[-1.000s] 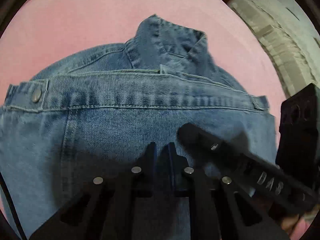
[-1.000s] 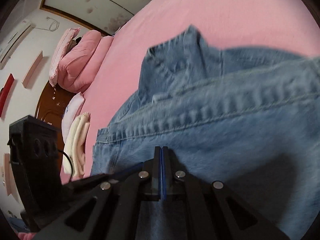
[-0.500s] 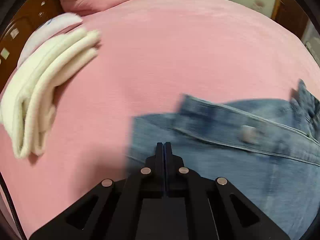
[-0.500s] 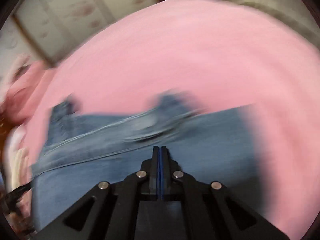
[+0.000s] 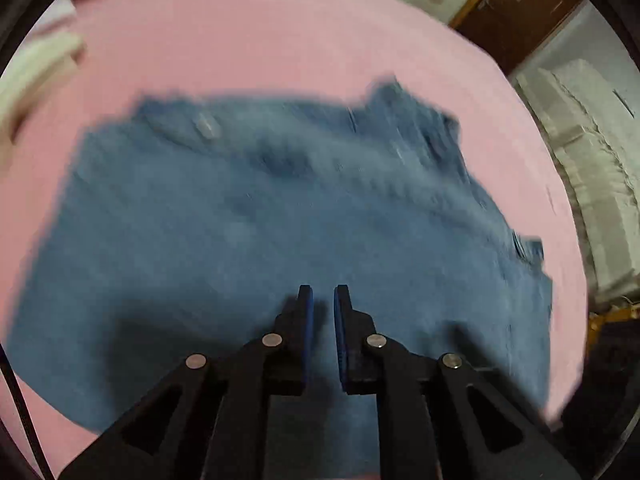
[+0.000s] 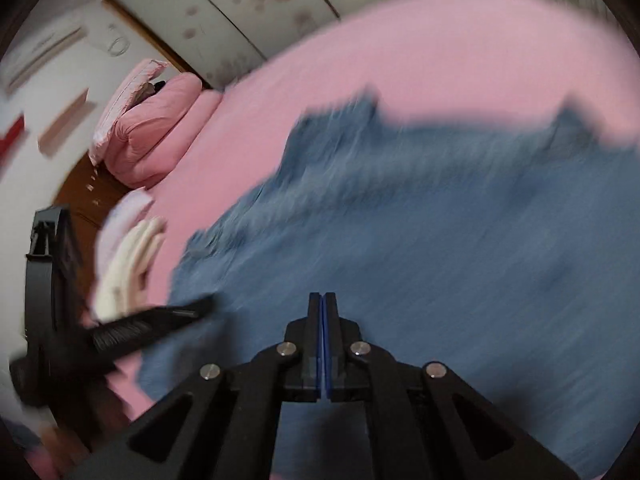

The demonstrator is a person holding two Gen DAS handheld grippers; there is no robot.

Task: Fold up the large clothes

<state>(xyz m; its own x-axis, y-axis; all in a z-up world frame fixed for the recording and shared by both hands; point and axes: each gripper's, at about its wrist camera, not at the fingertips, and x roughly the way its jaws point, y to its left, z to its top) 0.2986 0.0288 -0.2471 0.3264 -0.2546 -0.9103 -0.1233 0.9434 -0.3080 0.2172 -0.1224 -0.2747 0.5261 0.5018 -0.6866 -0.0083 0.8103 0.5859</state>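
On the bed: we hover both grippers over a denim garment spread flat across the pink sheet, the whole scene smeared by motion.
Nine o'clock, left-wrist view: a cream folded stack sits at the frame edge, apart from the denim.
Left gripper: its jaws have just been opening and now stand a narrow slit apart, nothing between the blue pads, cloth only beneath them.
Garment, left-wrist view: it fills the centre, collar end near one o'clock, a pale button near eleven.
Three o'clock, left-wrist view: white textured bedding and a brown door lie off the bed; only this camera shows them.
Nine o'clock, right-wrist view: the left gripper reaches in as a dark bar over the denim's edge; only this camera shows it from outside, along with pink pillows near ten.
Right gripper: pads pressed together, holding nothing, the denim garment lying under and beyond it.
Step in hand, as we judge it: releasing after a fold and moving to the next hold.
Doing it well: we should let the blur settle, pick a seamed edge or corner rather than mid-panel, open wide enough for thick denim, and lift both sides evenly so the layers beneath stay square.
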